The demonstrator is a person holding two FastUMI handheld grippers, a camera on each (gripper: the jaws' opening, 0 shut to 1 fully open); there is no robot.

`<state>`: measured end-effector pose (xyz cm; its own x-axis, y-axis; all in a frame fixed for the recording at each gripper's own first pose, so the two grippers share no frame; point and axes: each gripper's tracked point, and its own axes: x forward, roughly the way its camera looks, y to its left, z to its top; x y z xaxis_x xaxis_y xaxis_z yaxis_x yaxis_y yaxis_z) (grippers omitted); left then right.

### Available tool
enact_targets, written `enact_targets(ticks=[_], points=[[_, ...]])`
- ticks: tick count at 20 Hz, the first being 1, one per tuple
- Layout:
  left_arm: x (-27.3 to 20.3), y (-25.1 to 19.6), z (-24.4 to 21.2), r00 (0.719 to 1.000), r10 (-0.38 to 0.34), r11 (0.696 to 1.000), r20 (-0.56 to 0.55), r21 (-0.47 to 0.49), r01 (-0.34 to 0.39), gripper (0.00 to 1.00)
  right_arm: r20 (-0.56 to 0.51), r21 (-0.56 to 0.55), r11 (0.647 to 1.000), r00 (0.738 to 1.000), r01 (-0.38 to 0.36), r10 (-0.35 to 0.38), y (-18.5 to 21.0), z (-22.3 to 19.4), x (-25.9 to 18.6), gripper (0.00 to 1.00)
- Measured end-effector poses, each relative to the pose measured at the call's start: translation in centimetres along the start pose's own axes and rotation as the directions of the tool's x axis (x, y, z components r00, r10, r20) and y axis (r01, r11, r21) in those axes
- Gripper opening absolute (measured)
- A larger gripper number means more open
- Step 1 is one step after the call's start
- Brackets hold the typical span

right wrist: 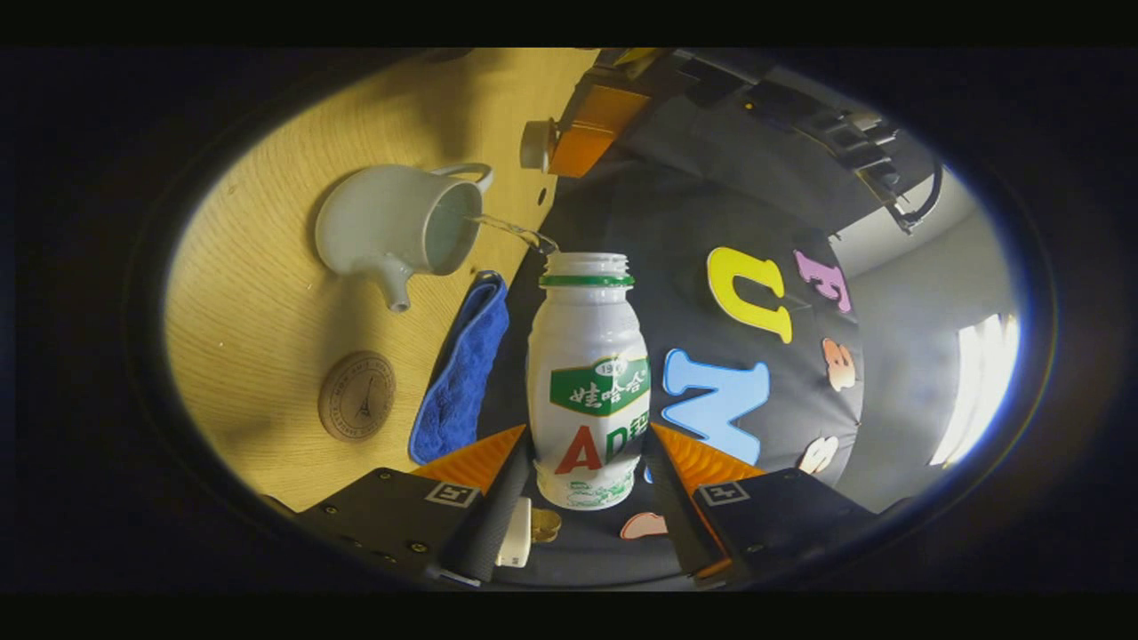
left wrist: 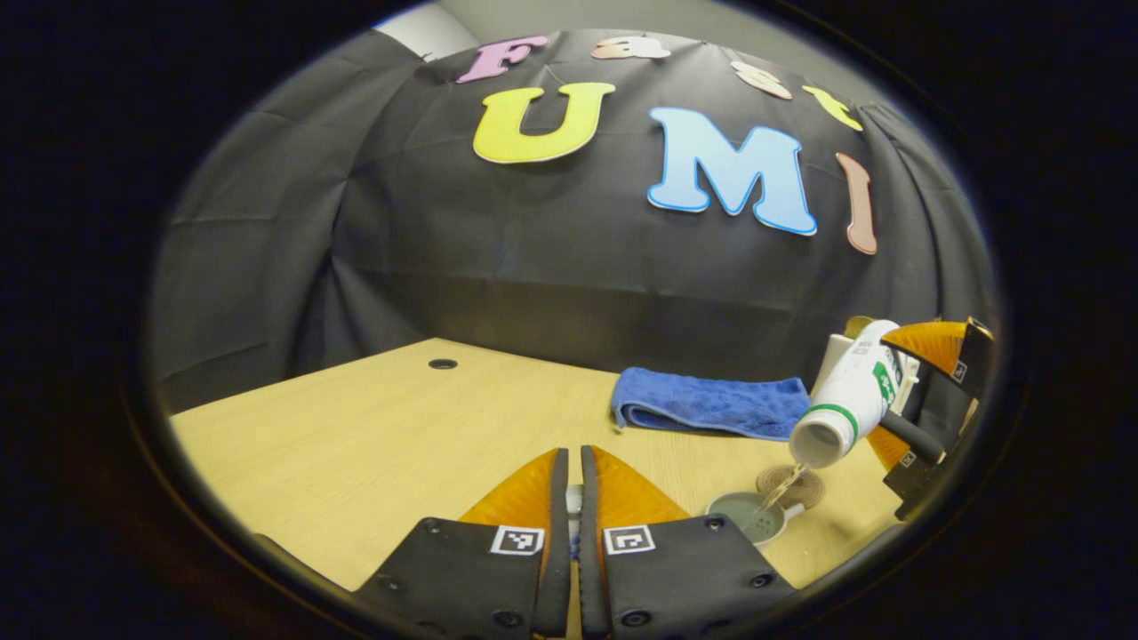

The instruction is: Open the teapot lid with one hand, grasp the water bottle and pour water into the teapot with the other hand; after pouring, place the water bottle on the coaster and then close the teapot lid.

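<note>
Jaws first, in the left gripper view: your left gripper (left wrist: 570,484) has them drawn almost together, with a sliver of something pale caught low between them. By the task that should be the teapot lid, held up and aside so the opening stays clear, but here it is too hidden to name. Off to the right, the right gripper (left wrist: 925,396) holds the water bottle (left wrist: 846,398) tipped mouth-down, and a thin stream of water (left wrist: 781,489) falls into the open teapot (left wrist: 754,516). The coaster (left wrist: 805,486) lies on the worktop (left wrist: 356,444) just behind the teapot, close by for setting the bottle down. A folded blue cloth (left wrist: 707,404) lies further back, near the booth wall.

In the right gripper view, your jaws are clamped on the lower body of the water bottle (right wrist: 589,391), one on each side, leaving the neck free to pour. The stream (right wrist: 516,233) leaves the rim and reaches the teapot's (right wrist: 396,227) open mouth. Your other gripper (right wrist: 569,142) holds a round pale lid (right wrist: 536,145) beyond the teapot, clear of the pour. The coaster (right wrist: 356,396) sits bare, apart from the pot, with the blue cloth (right wrist: 462,369) beside it. Judging by this, pouring is under way; the bottle's set-down and the lid's return remain.
</note>
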<state>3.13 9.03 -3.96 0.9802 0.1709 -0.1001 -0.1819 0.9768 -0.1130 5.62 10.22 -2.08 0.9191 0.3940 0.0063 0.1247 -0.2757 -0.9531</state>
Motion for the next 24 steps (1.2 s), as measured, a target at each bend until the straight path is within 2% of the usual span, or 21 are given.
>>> enact_targets(ticks=[2,7,10,11,12,21,22,24], points=[[0.09,-0.16,0.05,1.000,-0.001,1.000,-0.002,0.001,0.001,0.11,-0.002,-0.006,1.000,1.000,0.000,0.000,-0.12,-0.08,0.06,0.74],[0.07,-0.08,-0.11,1.000,-0.001,1.000,-0.005,0.003,0.001,0.11,-0.003,-0.015,1.000,1.000,-0.001,0.001,-0.17,-0.08,0.08,0.74],[0.09,-0.10,-0.11,1.000,-0.001,1.000,-0.006,0.005,0.001,0.11,0.000,-0.021,1.000,1.000,-0.001,0.001,-0.17,-0.03,0.05,0.74],[0.09,-0.10,-0.07,1.000,-0.001,1.000,-0.007,0.006,0.001,0.14,0.001,-0.023,1.000,1.000,-0.001,0.001,-0.20,0.02,0.03,0.75],[0.16,-0.02,-0.12,1.000,0.000,1.000,-0.007,0.005,0.001,0.11,0.004,-0.027,1.000,1.000,0.000,0.000,-0.22,0.05,0.04,0.75],[0.07,-0.04,-0.14,1.000,-0.002,1.000,-0.009,0.005,0.002,0.11,0.021,-0.063,0.998,1.000,0.006,-0.005,-0.49,0.29,0.00,0.74],[0.08,-0.02,-0.08,1.000,-0.001,1.000,-0.010,0.005,0.001,0.14,0.023,-0.068,0.998,1.000,0.007,-0.005,-0.51,0.29,0.00,0.74],[0.13,-0.09,-0.21,1.000,-0.001,1.000,-0.012,0.006,0.002,0.14,0.026,-0.075,0.997,1.000,0.006,-0.004,-0.56,0.31,0.04,0.74]])
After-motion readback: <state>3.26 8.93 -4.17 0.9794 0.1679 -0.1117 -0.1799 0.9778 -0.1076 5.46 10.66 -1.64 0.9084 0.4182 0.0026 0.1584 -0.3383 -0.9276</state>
